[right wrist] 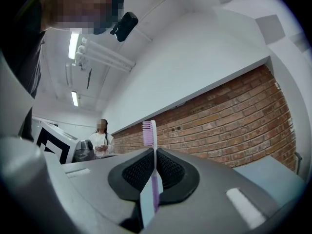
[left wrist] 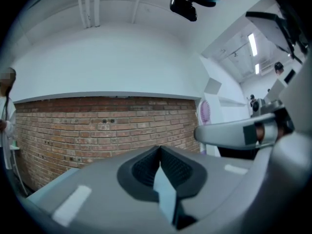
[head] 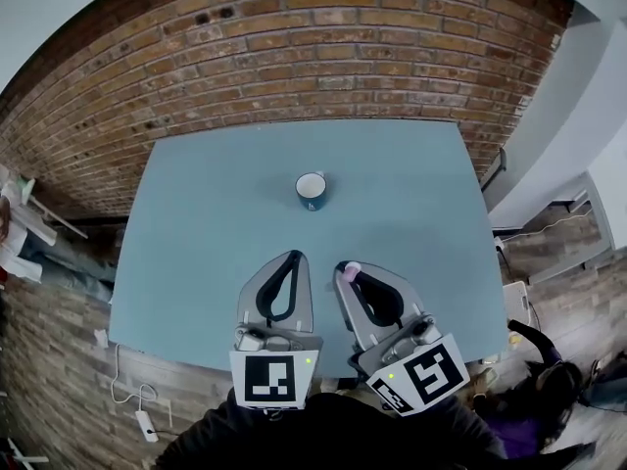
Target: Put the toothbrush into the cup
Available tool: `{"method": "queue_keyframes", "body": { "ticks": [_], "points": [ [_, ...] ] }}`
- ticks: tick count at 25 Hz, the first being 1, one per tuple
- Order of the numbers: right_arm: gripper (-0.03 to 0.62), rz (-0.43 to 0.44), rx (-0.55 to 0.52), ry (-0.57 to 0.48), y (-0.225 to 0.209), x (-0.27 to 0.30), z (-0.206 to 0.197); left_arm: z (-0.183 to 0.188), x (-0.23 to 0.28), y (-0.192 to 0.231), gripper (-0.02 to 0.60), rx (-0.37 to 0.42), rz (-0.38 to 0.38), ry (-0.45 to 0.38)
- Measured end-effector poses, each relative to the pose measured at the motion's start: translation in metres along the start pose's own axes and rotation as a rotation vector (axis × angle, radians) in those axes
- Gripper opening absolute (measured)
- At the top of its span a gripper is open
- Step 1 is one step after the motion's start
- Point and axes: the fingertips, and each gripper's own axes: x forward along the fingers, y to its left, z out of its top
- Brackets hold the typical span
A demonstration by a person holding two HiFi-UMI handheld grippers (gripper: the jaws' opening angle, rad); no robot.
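Cup [head: 312, 190] stands mid table [head: 196, 223], brick wall [head: 294, 57] behind, only tabletop between it and my claws. Right claw [head: 345, 270] pinches toothbrush [right wrist: 148, 130] upright, bristles on top; left claw [head: 294, 256] pressed together, empty

No readable words, brand names or numbers anywhere. Only coded signs: a black-and-white square marker [head: 268, 378] on the cube at the back of the left gripper [head: 294, 255], blocky black shapes on white inside a black border; a second square marker [head: 428, 370] of the same kind, turned at an angle, on the cube of the right gripper [head: 345, 268]. Part of one such marker face [right wrist: 52, 149] also at the left edge of the right gripper view, black on white. A small pale mark [head: 312, 205] on the dark side of the cup [head: 302, 200], too small to read.
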Motion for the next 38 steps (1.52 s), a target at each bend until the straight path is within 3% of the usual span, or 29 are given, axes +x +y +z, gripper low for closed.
{"method": "queue_keyframes", "body": {
  "ticks": [17,22,38],
  "points": [
    [0.014,-0.134,-0.049,0.059,-0.041,0.088,-0.011,-0.032,0.065,0.064,0.008,-0.095,-0.080,0.036],
    [0.014,-0.140,-0.019,0.076,-0.056,0.096,-0.019,-0.041,0.079,0.058,0.008,-0.082,-0.106,0.065],
    [0.014,-0.121,0.008,0.102,-0.093,0.135,-0.038,-0.062,0.128,0.082,0.008,-0.083,-0.063,0.102]
  ]
}}
